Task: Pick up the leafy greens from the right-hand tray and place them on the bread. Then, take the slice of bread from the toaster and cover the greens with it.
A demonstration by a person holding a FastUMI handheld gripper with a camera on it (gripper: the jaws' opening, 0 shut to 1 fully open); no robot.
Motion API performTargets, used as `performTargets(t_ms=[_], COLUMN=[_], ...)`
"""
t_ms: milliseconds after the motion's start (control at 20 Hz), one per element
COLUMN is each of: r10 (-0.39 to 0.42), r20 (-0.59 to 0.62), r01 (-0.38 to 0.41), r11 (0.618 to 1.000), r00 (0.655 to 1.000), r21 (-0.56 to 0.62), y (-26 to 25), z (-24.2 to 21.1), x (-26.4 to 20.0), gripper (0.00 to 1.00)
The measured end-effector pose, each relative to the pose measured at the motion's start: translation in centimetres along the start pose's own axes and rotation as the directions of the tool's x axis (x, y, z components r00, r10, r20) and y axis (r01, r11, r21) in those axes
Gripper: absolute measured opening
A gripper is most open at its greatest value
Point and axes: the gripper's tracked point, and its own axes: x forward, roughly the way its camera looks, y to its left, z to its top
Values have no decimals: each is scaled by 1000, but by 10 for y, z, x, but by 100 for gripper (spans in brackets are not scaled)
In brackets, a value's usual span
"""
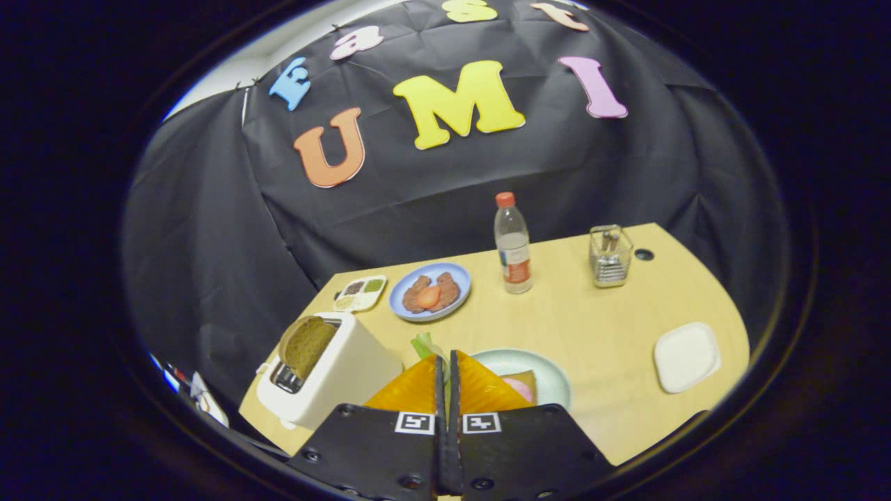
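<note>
Gripper view: the gripper (446, 369) has its 2 fingers nearly closed, pinching pale green leafy greens (426, 346) whose tips poke out above them. They hide most of the pale green round plate (539, 365) and its bread (523, 383). A brown bread slice (306, 346) stands in the white toaster (334, 379).

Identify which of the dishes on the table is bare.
The white square dish, apart near the table's edge; the blue plate, pale plate and small tray hold food.

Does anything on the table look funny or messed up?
Nothing looks spilled or broken. The gripper is shut on the leafy greens, which poke out by its tips, over the pale plate. Bread stands in the toaster; the bottle is upright.
</note>
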Motion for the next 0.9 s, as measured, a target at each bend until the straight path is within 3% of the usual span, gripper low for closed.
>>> performTargets(t_ms=[150, 300, 550, 750, 850, 900], r10=[49, 31, -127, -181, -206, -222], r20=[-53, -88, -93, -127, -139, -138], r01=[-42, -13, 137, 189, 214, 228], r11=[992, 982, 984, 981, 976, 973], r00=[997, 996, 987, 975, 969, 965], r21=[122, 189, 111, 54, 43, 32], y=[10, -7, -70, -99, -111, -116], z=[-20, -37, -41, -58, -65, -64], x=[26, 40, 45, 52, 52, 50], gripper=[0, 0, 0, 3, 9, 19])
